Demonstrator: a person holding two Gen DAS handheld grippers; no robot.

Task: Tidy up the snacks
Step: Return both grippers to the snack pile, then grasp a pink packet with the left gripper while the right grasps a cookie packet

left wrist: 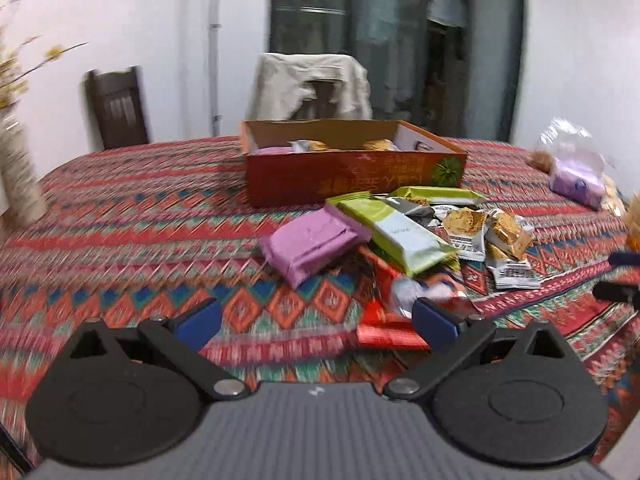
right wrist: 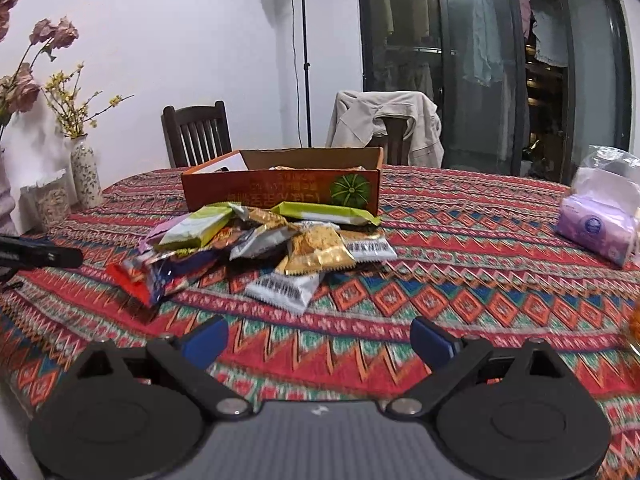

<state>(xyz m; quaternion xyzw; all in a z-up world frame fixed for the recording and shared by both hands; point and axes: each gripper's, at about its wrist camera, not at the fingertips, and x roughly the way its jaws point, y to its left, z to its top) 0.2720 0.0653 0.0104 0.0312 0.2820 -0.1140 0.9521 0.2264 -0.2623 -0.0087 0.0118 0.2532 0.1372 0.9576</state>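
Both the left tool [left wrist: 316, 322] and right tool [right wrist: 319, 338] gape wide, holding nothing. The snack packets [right wrist: 256, 248] overlap loosely before the orange box [right wrist: 280, 190]. A careless pinch may drag neighbours along.

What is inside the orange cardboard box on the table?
The orange cardboard box holds a few wrapped snacks: golden-brown packets and a pale one show above its front wall. That wall hides the box floor, so how many lie inside cannot be told.
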